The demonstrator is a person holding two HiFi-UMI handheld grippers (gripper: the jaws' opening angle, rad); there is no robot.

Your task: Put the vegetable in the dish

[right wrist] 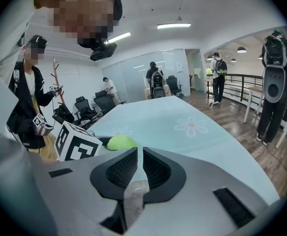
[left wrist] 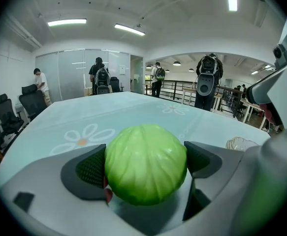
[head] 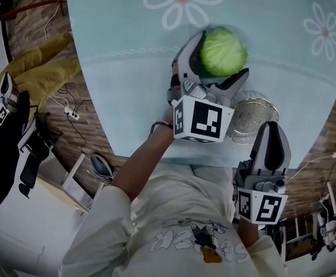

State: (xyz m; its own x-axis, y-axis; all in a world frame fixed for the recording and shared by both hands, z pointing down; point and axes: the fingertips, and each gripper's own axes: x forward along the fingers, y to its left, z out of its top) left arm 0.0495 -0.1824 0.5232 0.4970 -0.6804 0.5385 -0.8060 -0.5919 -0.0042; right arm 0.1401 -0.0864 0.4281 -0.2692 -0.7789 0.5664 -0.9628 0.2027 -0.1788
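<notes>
A round green cabbage [head: 222, 52] [left wrist: 145, 163] rests on the pale blue table [head: 121, 68]. My left gripper [head: 218, 62] [left wrist: 145, 167] reaches around it, and both pads touch its sides. A clear glass dish [head: 249, 119] [left wrist: 239, 143] stands just right of the cabbage, near the table's front edge. My right gripper [head: 268, 130] [right wrist: 140, 165] has its jaws nearly together on the dish's near rim [right wrist: 133, 193]. In the right gripper view the cabbage [right wrist: 119, 142] peeks out behind the left gripper's marker cube [right wrist: 77, 142].
The table bears white flower prints [head: 182, 2] and curves to an edge at the left and front. Cables and a stand lie on the wooden floor [head: 75, 126] at the left. A person in black [right wrist: 27, 107] stands beside the table; others stand far behind.
</notes>
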